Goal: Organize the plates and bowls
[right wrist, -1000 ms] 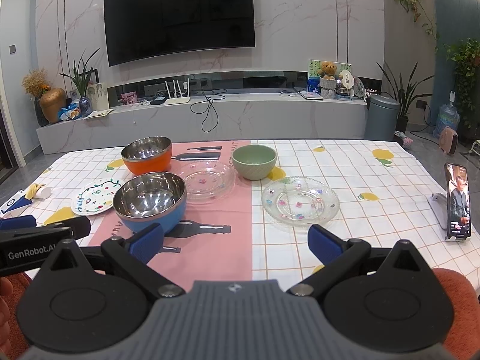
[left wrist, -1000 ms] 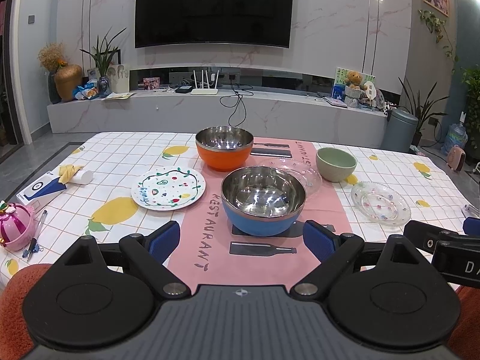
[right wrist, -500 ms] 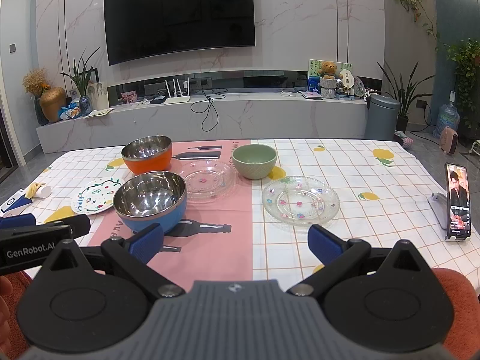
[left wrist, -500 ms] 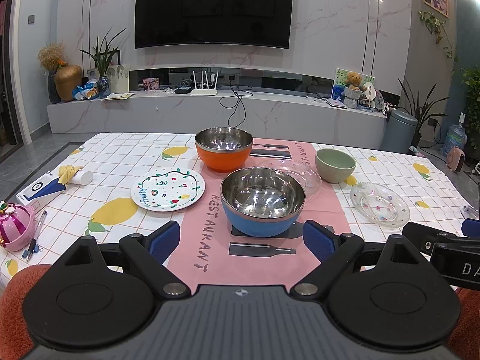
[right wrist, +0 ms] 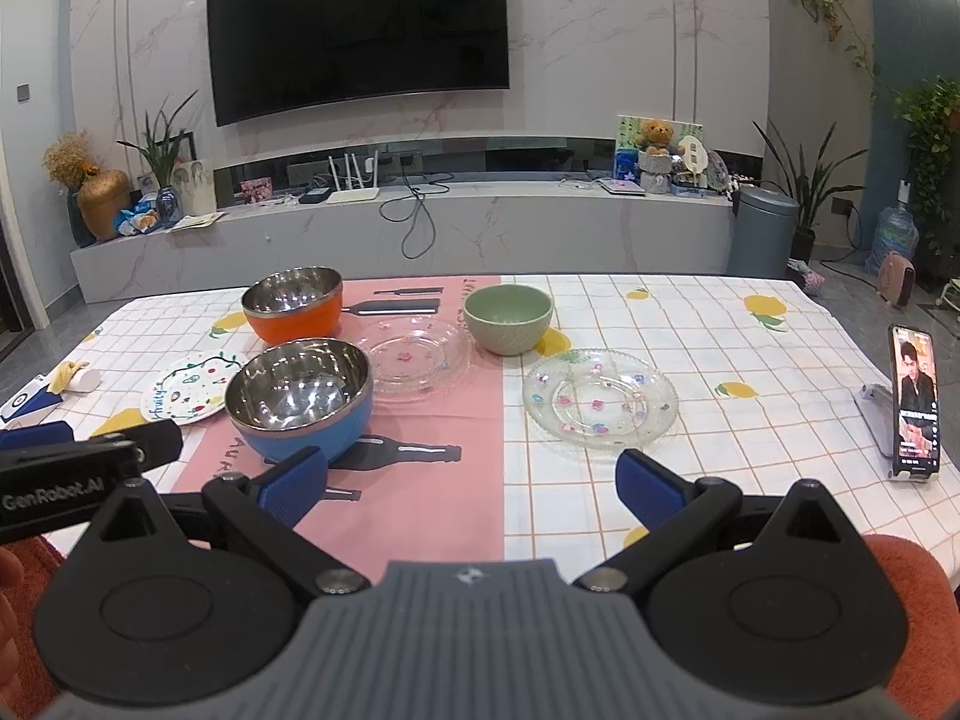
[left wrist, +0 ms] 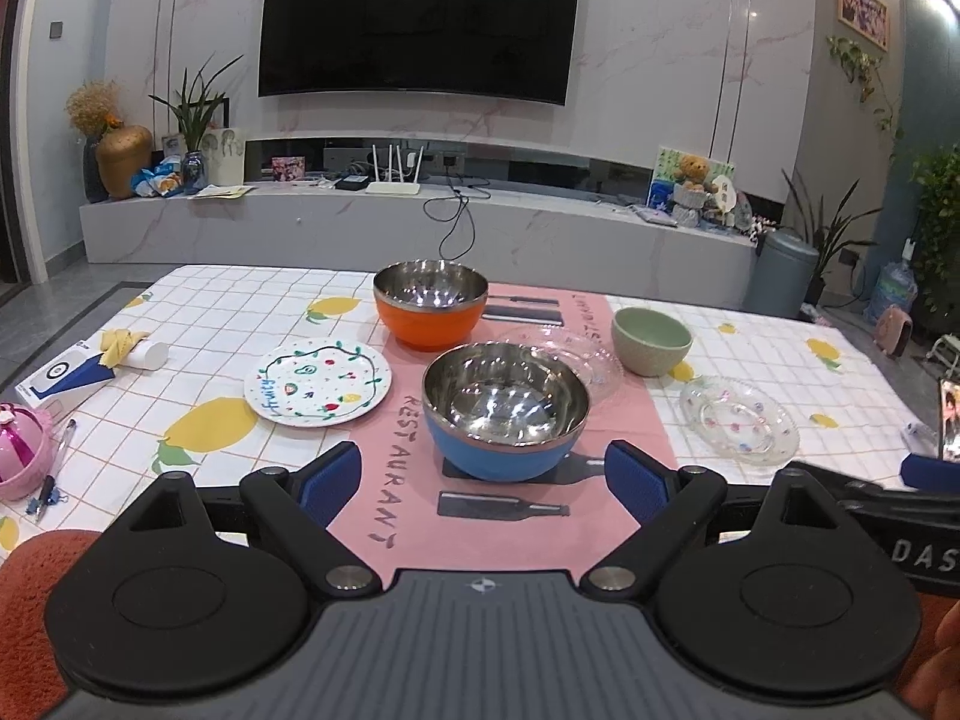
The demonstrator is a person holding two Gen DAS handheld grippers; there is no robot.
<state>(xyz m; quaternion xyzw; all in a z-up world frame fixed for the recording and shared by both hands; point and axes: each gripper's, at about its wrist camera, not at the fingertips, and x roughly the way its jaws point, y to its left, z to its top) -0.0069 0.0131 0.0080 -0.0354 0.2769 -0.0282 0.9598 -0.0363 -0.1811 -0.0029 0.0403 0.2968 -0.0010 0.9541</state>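
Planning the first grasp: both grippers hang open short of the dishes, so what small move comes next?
Probably ease the left gripper forward to the blue steel bowl straight ahead of it. Nothing is held yet, the right gripper is open too, and that bowl is nearest.

Blue bowl and orange bowl: glossy metal interiors. 2 clear glass plates, embossed. Green bowl: matt, textured.
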